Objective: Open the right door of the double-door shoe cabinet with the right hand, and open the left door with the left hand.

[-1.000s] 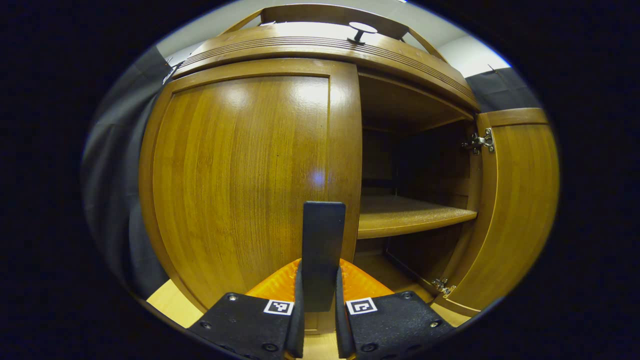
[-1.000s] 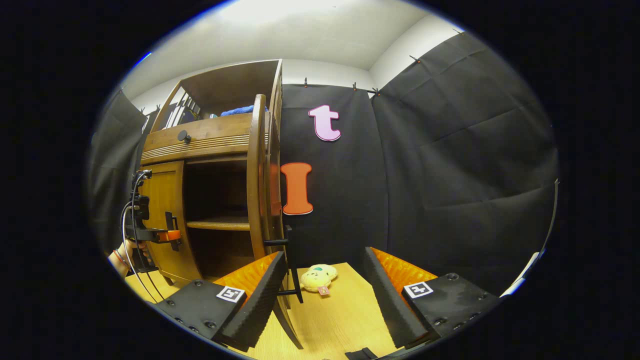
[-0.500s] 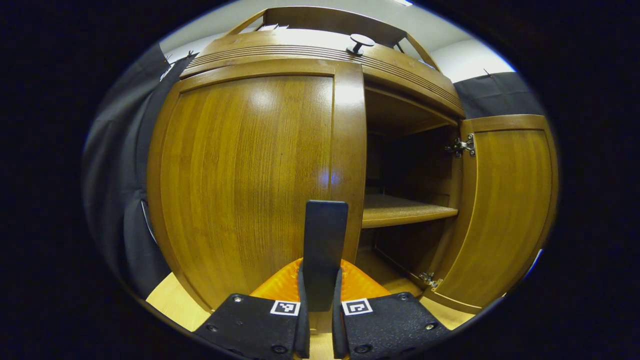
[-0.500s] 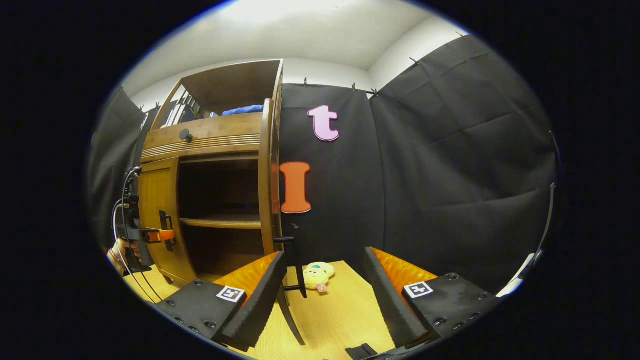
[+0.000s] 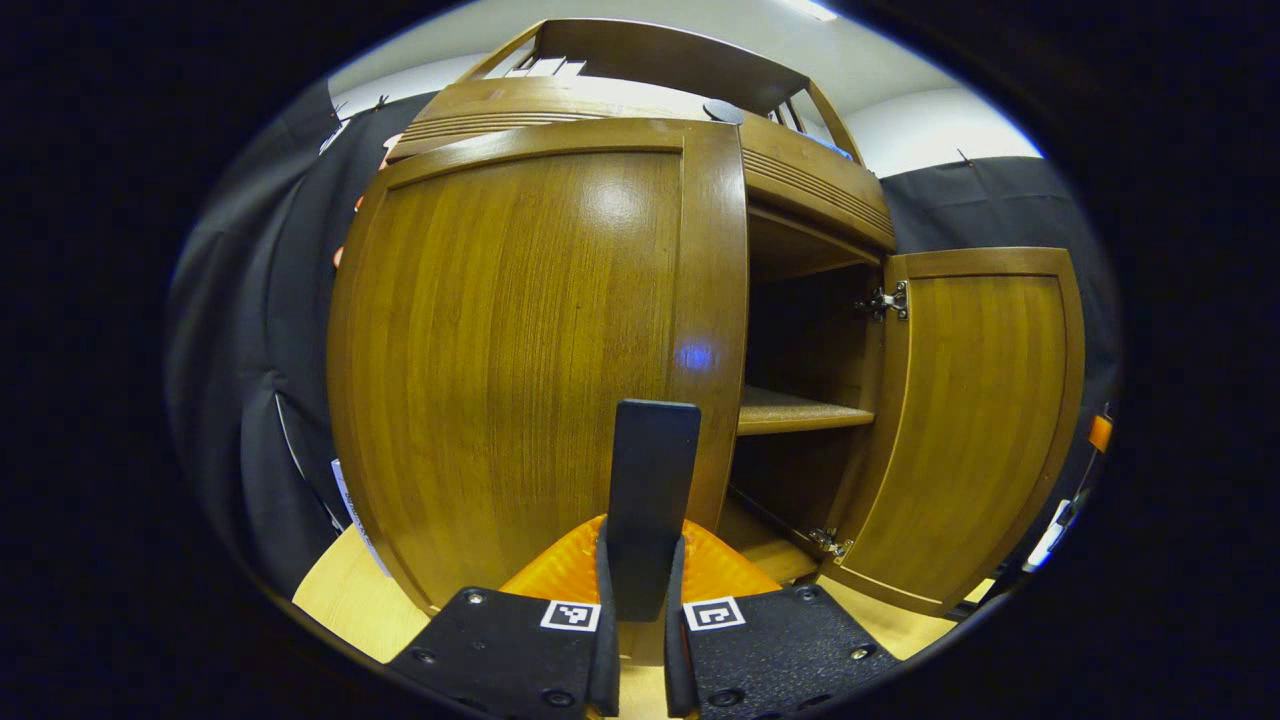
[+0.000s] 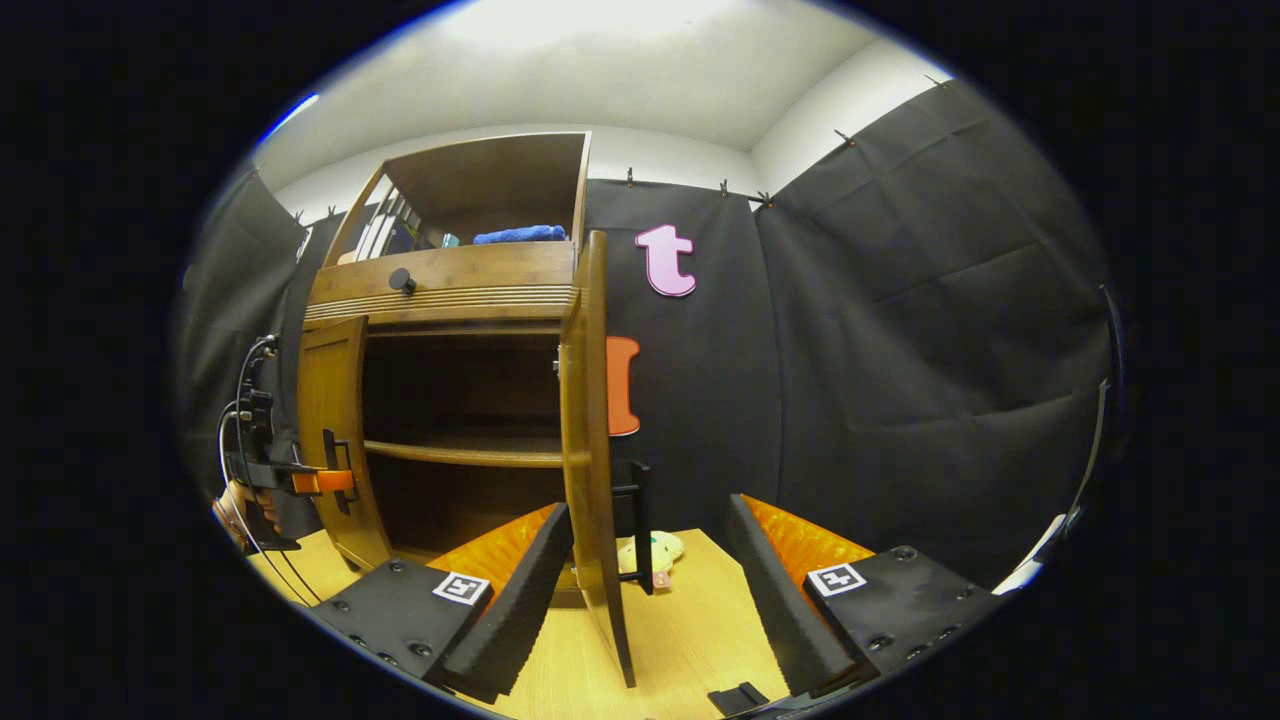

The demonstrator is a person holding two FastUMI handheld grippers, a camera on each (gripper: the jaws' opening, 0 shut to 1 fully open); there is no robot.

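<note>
Left gripper clamps the left door's upright handle at twelve o'clock, door partly swung; right gripper hangs open, right door wide at eleven.

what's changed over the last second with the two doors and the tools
The left door has started swinging open, pulled by the left tool, which stays shut on the left handle. The right door stays open. The right tool stays open, holding nothing, and sits farther back from that door.
</note>
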